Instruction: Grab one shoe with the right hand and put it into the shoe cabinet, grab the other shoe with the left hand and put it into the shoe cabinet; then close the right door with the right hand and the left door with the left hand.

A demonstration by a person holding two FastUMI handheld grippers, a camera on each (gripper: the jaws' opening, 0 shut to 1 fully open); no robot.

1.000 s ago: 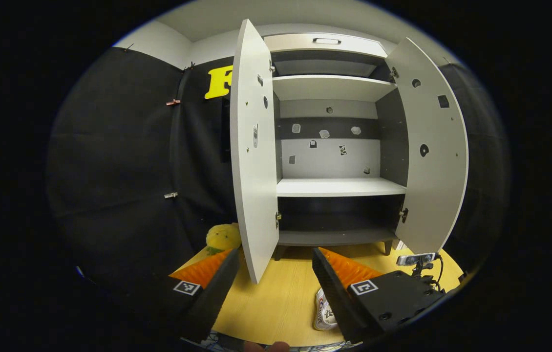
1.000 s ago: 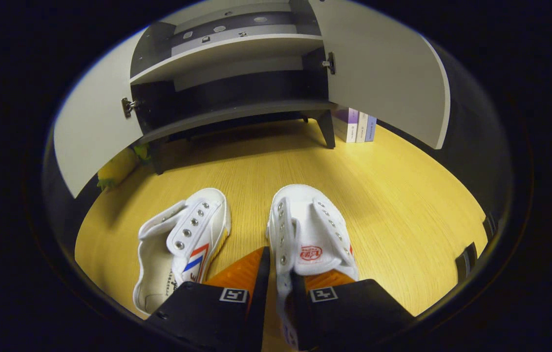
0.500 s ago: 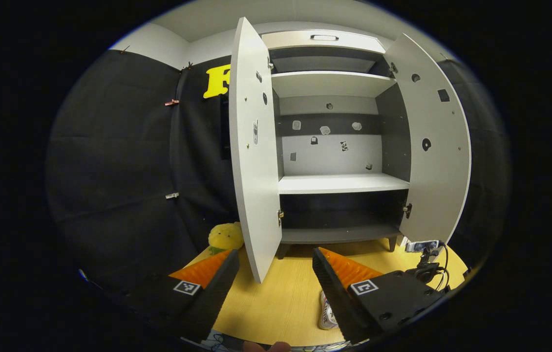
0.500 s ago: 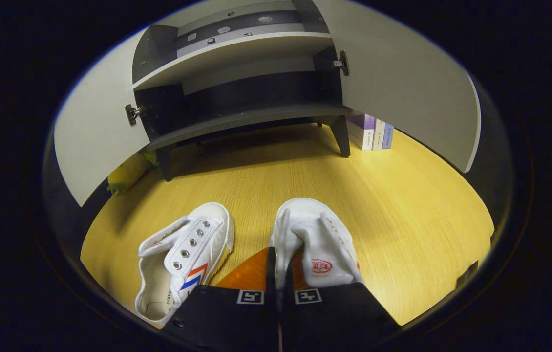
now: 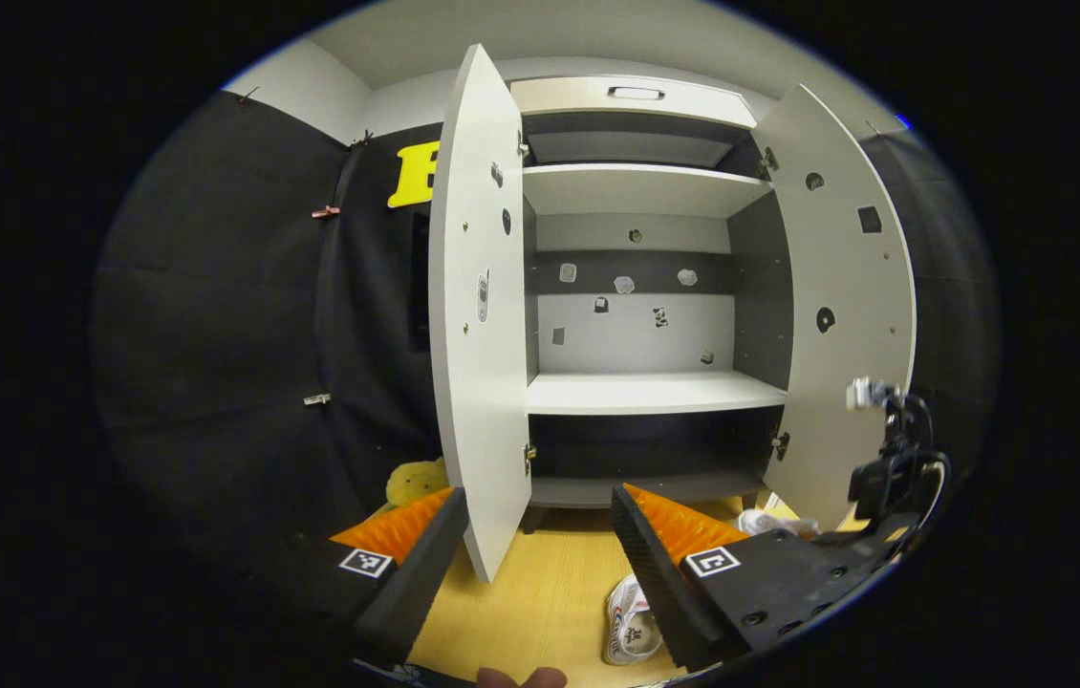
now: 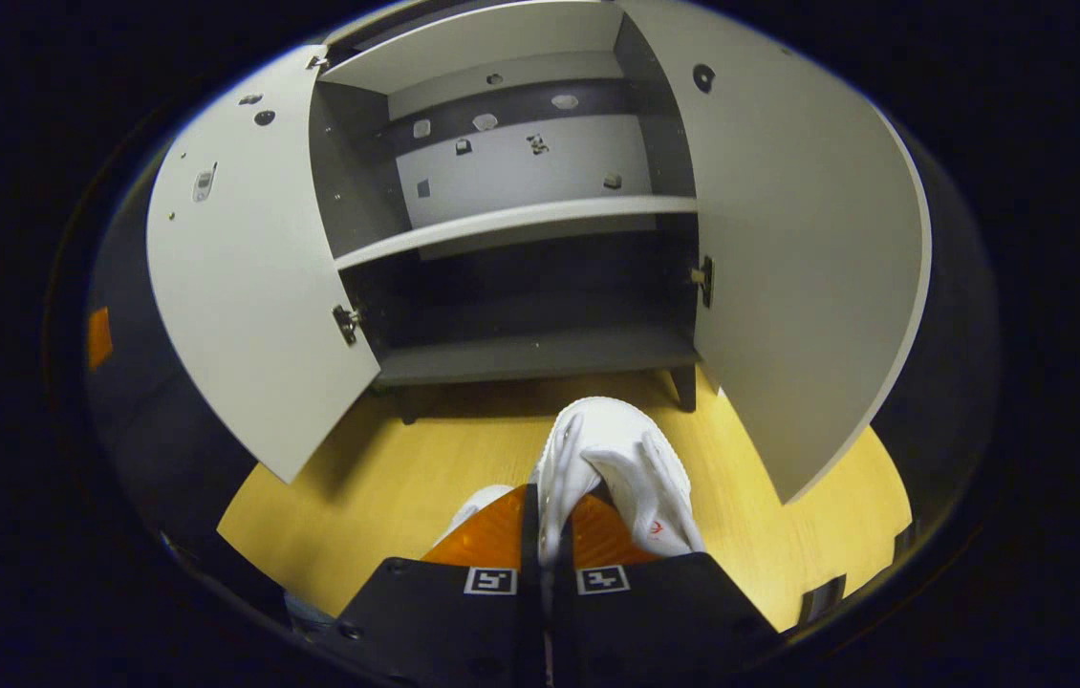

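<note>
White canvas shoe [image 6: 621,459] is pinched in the right claw [image 6: 548,516], facing the open shoe cabinet [image 6: 521,354], while the left claw [image 5: 535,526] hangs wide apart.

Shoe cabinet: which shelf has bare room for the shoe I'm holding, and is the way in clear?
The bottom shelf lies bare between the left door and right door, both swung wide. The middle shelf is bare too. The held shoe in the right gripper faces the gap; the other shoe lies on the floor.

White shoe [image 6: 631,463] in right claw [image 6: 545,535]
</note>
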